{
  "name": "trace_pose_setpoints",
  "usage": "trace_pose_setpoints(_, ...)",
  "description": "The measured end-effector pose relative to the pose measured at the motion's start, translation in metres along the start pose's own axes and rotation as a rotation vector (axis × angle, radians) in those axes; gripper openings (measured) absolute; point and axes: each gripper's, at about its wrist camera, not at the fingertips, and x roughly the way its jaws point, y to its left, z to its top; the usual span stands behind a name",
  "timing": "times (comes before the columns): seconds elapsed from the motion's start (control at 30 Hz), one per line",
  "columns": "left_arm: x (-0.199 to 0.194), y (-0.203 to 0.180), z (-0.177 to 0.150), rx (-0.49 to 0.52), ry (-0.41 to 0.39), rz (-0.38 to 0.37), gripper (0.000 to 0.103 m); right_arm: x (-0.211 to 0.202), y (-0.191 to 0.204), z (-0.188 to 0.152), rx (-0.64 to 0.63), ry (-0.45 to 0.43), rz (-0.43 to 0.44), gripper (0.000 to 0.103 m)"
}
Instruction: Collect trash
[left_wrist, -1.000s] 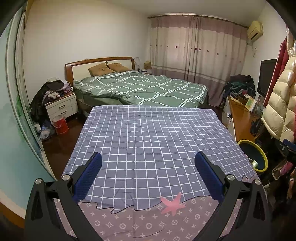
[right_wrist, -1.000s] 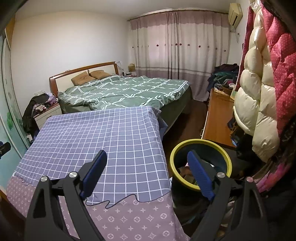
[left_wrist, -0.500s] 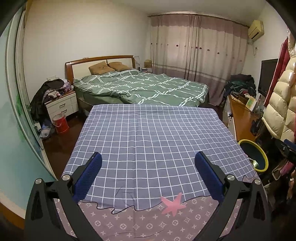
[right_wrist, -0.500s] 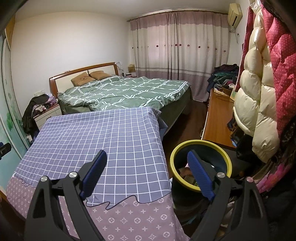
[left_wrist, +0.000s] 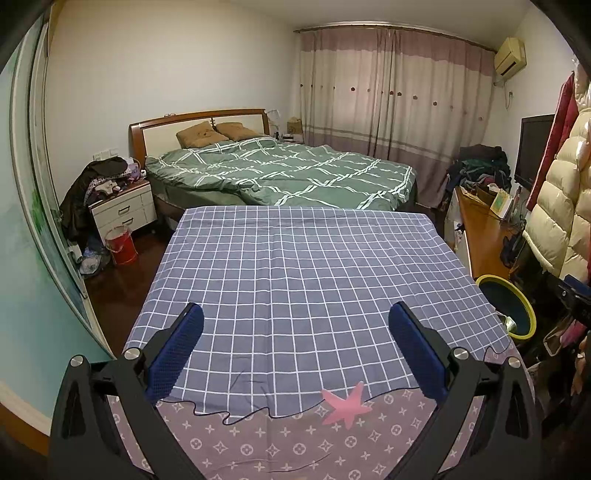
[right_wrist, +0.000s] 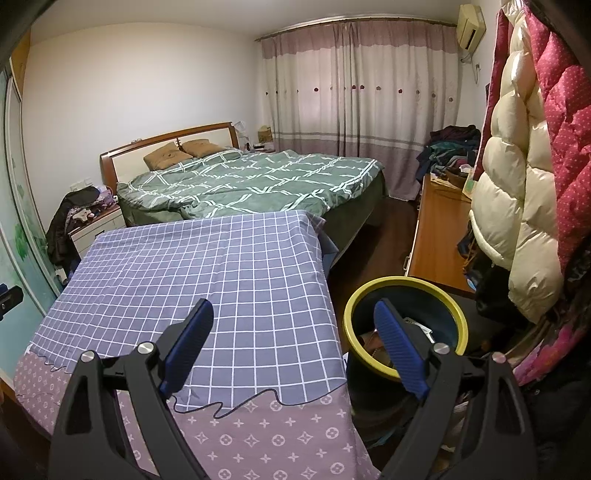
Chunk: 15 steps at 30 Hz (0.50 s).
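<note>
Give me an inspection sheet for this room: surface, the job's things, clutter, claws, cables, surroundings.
Surface: table under a blue checked cloth, laid over a mauve patterned cloth; no trash seen on it.
Job's things: yellow-rimmed bin beside the table's right edge, some trash inside.
Clutter: clothes heaped on the nightstand; red bucket on the floor.
Claws: left claw open, empty; right claw open, empty.
Cables: nothing seen.
Surroundings: bed with green duvet, drawn curtains, puffer coats hanging on the right, wooden desk.
</note>
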Motion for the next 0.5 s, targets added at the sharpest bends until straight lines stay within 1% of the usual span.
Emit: trace_pose_setpoints(0.5,0.0043,-0.0020,-0.0036,0.003,0.017,-0.009,0.098,0.0035,-0.0011,-0.0019,0.002,0.003,0.003,0.084)
